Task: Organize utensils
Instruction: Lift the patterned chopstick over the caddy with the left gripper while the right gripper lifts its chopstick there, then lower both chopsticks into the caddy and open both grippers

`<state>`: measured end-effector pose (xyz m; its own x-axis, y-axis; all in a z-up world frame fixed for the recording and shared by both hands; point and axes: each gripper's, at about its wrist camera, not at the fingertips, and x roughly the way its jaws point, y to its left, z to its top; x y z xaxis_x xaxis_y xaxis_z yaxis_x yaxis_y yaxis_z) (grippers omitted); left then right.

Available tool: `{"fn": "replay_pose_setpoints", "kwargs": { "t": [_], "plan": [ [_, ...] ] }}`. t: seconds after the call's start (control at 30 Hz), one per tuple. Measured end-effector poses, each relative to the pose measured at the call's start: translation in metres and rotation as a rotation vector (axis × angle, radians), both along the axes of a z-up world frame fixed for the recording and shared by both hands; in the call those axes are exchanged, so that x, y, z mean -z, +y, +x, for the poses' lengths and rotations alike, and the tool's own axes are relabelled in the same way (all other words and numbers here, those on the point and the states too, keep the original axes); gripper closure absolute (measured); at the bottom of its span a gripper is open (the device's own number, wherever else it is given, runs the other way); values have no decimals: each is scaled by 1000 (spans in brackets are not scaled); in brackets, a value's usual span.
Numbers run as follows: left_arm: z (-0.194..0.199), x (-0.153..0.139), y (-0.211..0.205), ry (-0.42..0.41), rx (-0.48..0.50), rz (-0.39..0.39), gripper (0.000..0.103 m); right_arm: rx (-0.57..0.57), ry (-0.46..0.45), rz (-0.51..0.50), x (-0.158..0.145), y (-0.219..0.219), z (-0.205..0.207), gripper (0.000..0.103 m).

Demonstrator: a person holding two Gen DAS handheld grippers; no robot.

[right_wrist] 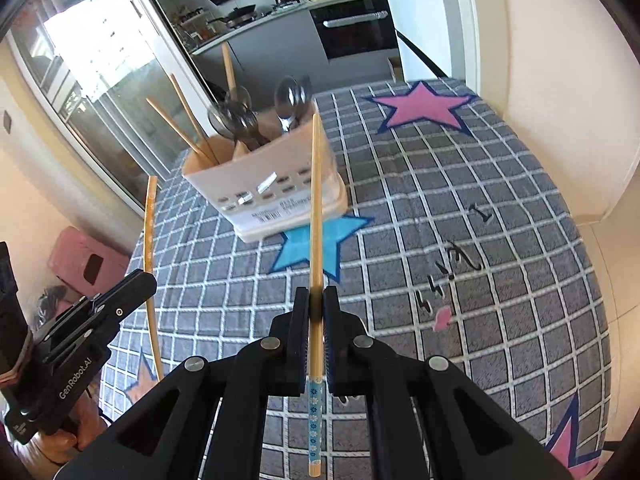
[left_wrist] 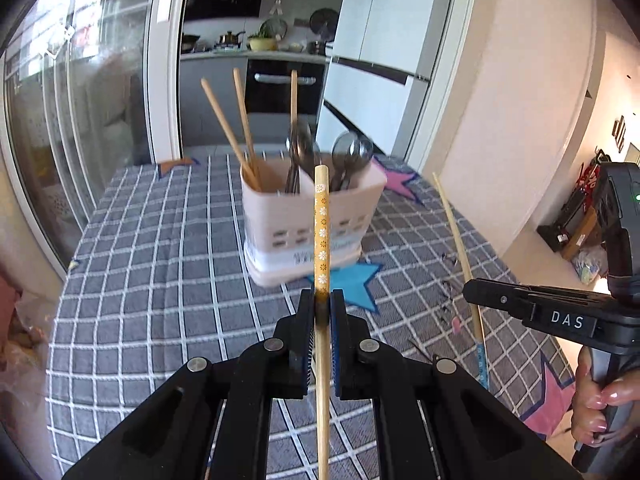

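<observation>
A white utensil holder (left_wrist: 308,216) stands on the checked tablecloth; it also shows in the right wrist view (right_wrist: 268,188). It holds wooden chopsticks (left_wrist: 230,136) at the left and metal spoons (left_wrist: 348,156) at the right. My left gripper (left_wrist: 321,300) is shut on a yellow-flowered chopstick (left_wrist: 321,232) that points up toward the holder. My right gripper (right_wrist: 316,300) is shut on a blue-flowered chopstick (right_wrist: 316,200), plain tip forward, in front of the holder. Each gripper shows in the other's view, the right one (left_wrist: 472,292) and the left one (right_wrist: 148,278).
The grey checked tablecloth (right_wrist: 460,200) has pink and blue stars (right_wrist: 316,244). A glass sliding door (left_wrist: 80,120) stands at the left, a wall (left_wrist: 520,100) at the right, a kitchen counter (left_wrist: 256,52) behind the table.
</observation>
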<state>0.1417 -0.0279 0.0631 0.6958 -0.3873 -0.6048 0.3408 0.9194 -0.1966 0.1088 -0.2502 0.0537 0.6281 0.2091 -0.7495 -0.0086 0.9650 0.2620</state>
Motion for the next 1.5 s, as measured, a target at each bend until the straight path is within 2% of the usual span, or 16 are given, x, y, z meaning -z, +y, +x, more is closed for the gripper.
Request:
{"fn": "replay_pose_setpoints", "kwargs": {
  "t": [0.27,0.5,0.67,0.87,0.97,1.13,1.37,1.5],
  "plan": [
    [15,-32,5,-68,-19,-26,64,-13,-67,12,-32,6,22,96],
    [57,-72,12,-154,-50,-54,64,-14,-150,53,-66,6,56,96],
    [94,-93,13,-221,-91,-92,64,14,-271,76,-90,6,95,96],
    [136,-106,5,-306,-134,-115,64,32,-401,43,-98,15,136,96],
    [153,-102,0,-336,-152,-132,64,26,-466,-6,-95,21,154,96],
    [168,-79,-5,-369,-204,-145,64,29,-500,-67,-75,26,170,96],
    [171,-37,-11,-353,-261,-81,64,10,-527,-152,-39,32,171,96],
    [161,-22,-18,-359,-264,-10,64,-12,-520,-193,-24,37,163,96]
  ]
}}
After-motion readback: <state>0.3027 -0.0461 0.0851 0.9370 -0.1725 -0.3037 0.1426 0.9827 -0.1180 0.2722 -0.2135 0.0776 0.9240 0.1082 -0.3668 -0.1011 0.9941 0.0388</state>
